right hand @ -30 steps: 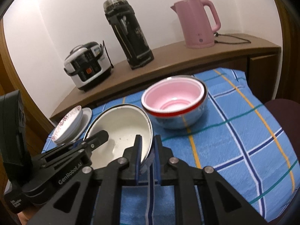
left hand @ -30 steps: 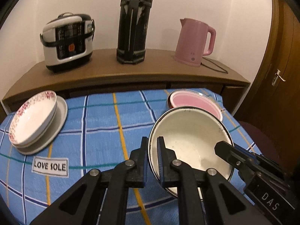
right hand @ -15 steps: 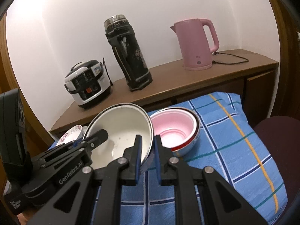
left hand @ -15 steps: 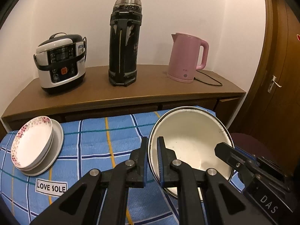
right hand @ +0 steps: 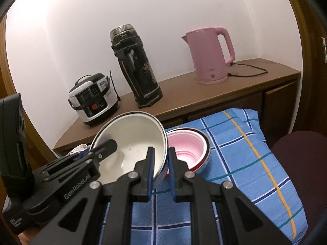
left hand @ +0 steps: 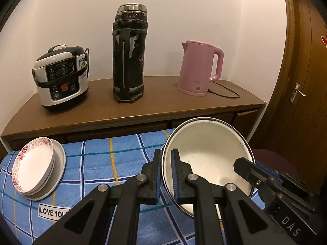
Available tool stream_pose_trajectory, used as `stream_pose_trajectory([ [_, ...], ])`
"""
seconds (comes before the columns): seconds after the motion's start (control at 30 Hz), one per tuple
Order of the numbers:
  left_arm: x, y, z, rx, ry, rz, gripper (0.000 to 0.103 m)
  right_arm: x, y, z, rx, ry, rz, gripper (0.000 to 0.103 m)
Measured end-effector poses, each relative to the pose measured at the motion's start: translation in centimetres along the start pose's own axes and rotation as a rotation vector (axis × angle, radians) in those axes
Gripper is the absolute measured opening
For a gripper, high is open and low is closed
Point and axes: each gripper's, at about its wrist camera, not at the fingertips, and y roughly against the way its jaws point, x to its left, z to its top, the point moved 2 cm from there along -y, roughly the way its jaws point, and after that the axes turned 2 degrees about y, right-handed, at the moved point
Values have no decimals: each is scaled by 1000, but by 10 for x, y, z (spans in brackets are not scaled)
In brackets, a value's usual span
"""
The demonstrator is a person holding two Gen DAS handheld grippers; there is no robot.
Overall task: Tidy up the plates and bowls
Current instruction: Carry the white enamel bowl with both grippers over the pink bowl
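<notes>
Both claws hold the white bowl

I have the left claw (left hand: 166,171) and right claw (right hand: 161,168) clamped on opposite rims of the white bowl (left hand: 210,155), lifted above the blue checked surface (right hand: 241,163), beside the pink bowl (right hand: 187,145).

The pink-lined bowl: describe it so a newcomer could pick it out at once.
Start at the blue checked tablecloth below the wooden sideboard. The pink-lined bowl sits on it, just right of the big white enamel bowl held by both grippers. Only it has a pink inside, red rim and shiny metal outside.
</notes>
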Motion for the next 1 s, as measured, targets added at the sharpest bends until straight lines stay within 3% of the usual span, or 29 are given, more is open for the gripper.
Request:
stream_pose_trajectory([
  [0.43,-14,-18,10,3,-6,-3,10,-16,-8,10,-4,-11,-17,13],
  [1.0,-26,-67,13,75,7,4,10,-46,-42,18,55,-38,-55,13],
])
